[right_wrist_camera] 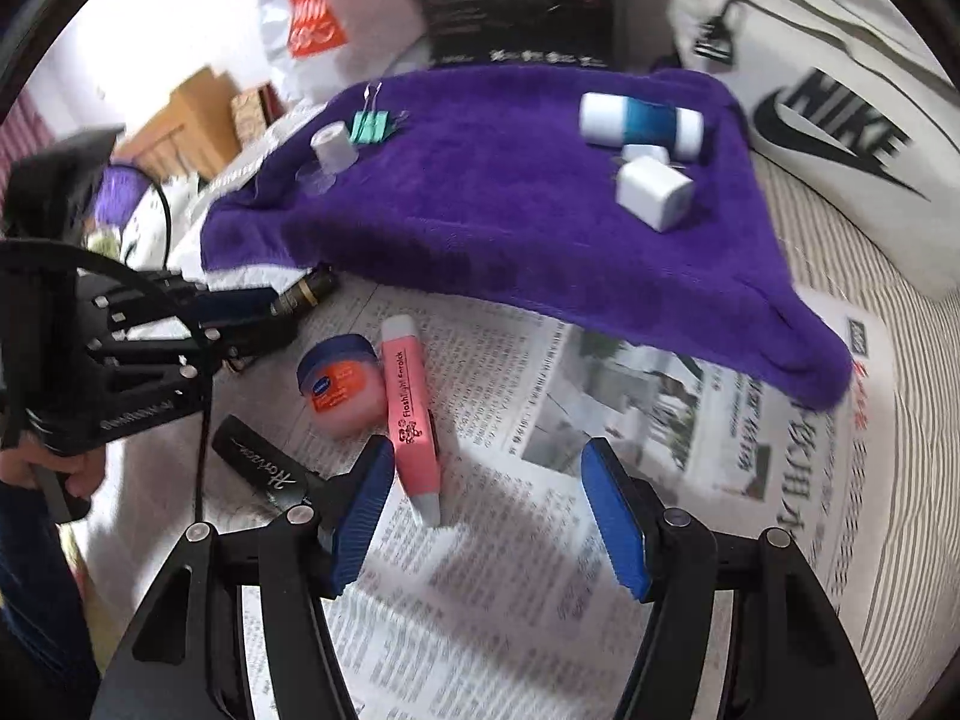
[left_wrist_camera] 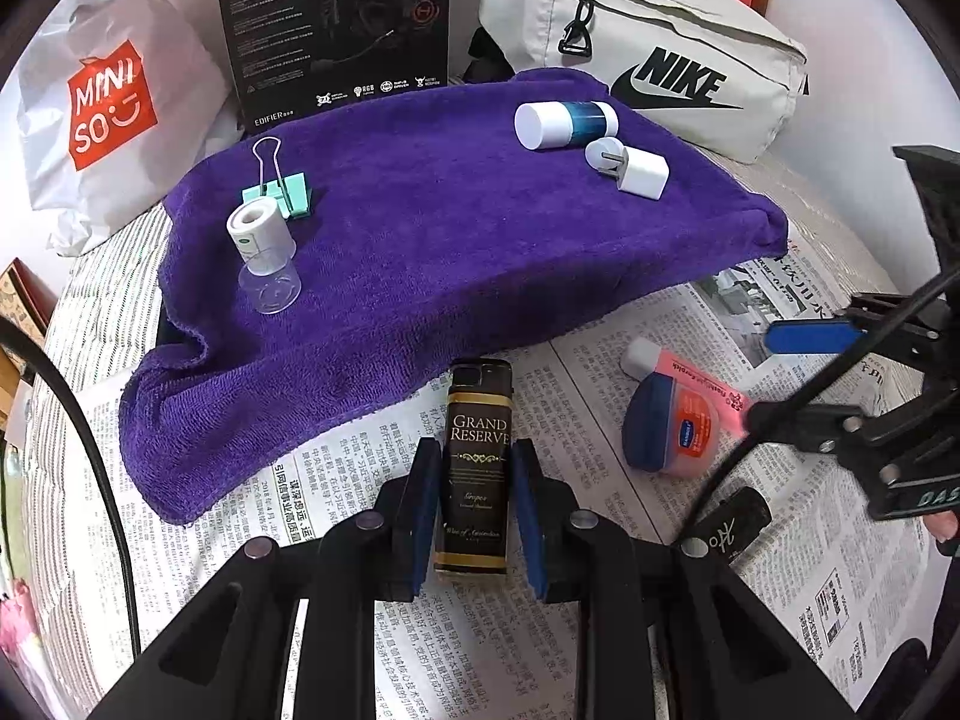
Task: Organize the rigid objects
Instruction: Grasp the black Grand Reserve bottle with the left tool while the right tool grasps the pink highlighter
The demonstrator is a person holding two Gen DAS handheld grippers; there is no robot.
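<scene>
My left gripper point(left_wrist_camera: 477, 501) is shut on a black "Grand Reserve" lighter point(left_wrist_camera: 477, 450) just above the newspaper, in front of the purple towel point(left_wrist_camera: 432, 228); the lighter's tip also shows in the right wrist view point(right_wrist_camera: 303, 291). My right gripper point(right_wrist_camera: 489, 507) is open and empty; its left finger is beside a pink tube point(right_wrist_camera: 411, 414). A blue-lidded Vaseline jar point(right_wrist_camera: 342, 381) and a black tube point(right_wrist_camera: 258, 462) lie left of it. On the towel are a green binder clip point(left_wrist_camera: 279, 189), a white roll point(left_wrist_camera: 258, 234), a white-and-blue bottle point(left_wrist_camera: 564, 123) and a white charger plug point(left_wrist_camera: 630, 165).
Newspaper point(left_wrist_camera: 372, 480) covers the striped surface in front. Behind the towel stand a Miniso bag point(left_wrist_camera: 108, 114), a black Edifier box point(left_wrist_camera: 336, 24) and a grey Nike bag point(left_wrist_camera: 660, 54). The right gripper point(left_wrist_camera: 888, 396) shows at the right edge of the left wrist view.
</scene>
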